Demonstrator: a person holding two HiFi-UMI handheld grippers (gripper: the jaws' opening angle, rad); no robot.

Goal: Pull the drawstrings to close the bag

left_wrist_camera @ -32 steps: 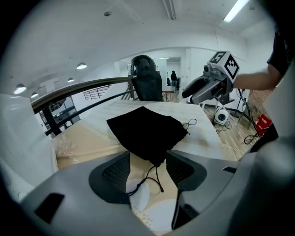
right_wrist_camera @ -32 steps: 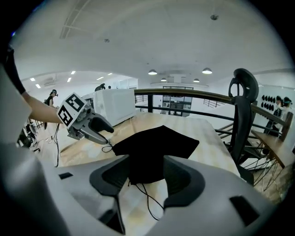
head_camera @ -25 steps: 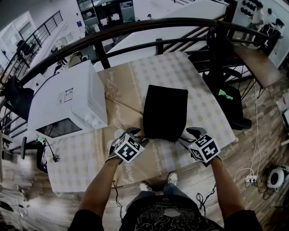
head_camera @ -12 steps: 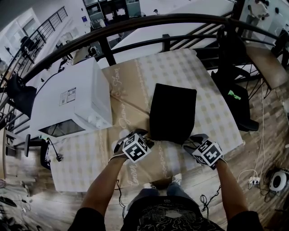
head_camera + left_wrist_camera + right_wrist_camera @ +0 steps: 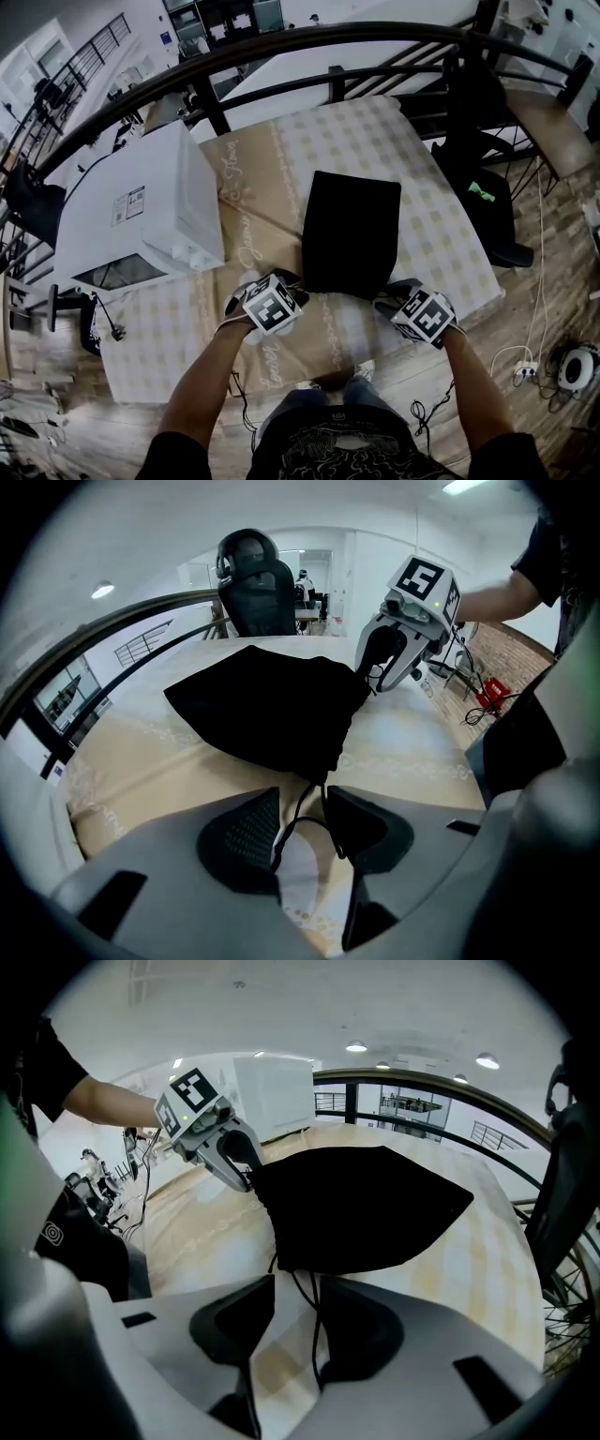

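Bag (image 5: pixel 349 230) is lying flat near the middle of the table (image 5: pixel 441 225), mouth end facing me, set back a little from the near table edge.

Left gripper (image 5: pixel 300 803) is sitting at the bag's near-left corner and right gripper (image 5: pixel 295 1286) at the near-right corner, both pointing steeply down. Both have just been closing. Left drawstring (image 5: pixel 307 818) is looping between the left jaws and right drawstring (image 5: pixel 315 1309) is running down between the right jaws, close along one pad. Cloth is showing in both gaps, so neither is clamping yet: cords inside, nothing gripped.

Room to move:
- Near side: the table edge is running just behind both grippers, and I'm standing right at it.
- Left: a strip of bare cloth is separating the bag from the microwave (image 5: pixel 141 206).
- Right: a narrower strip of cloth is running to the table edge, with the chair (image 5: pixel 497 234) standing just past it.
- Far side: open cloth is stretching up to the railing (image 5: pixel 281 52).

Counting: one bag, two drawstrings, two grippers, one microwave, one chair, one railing.
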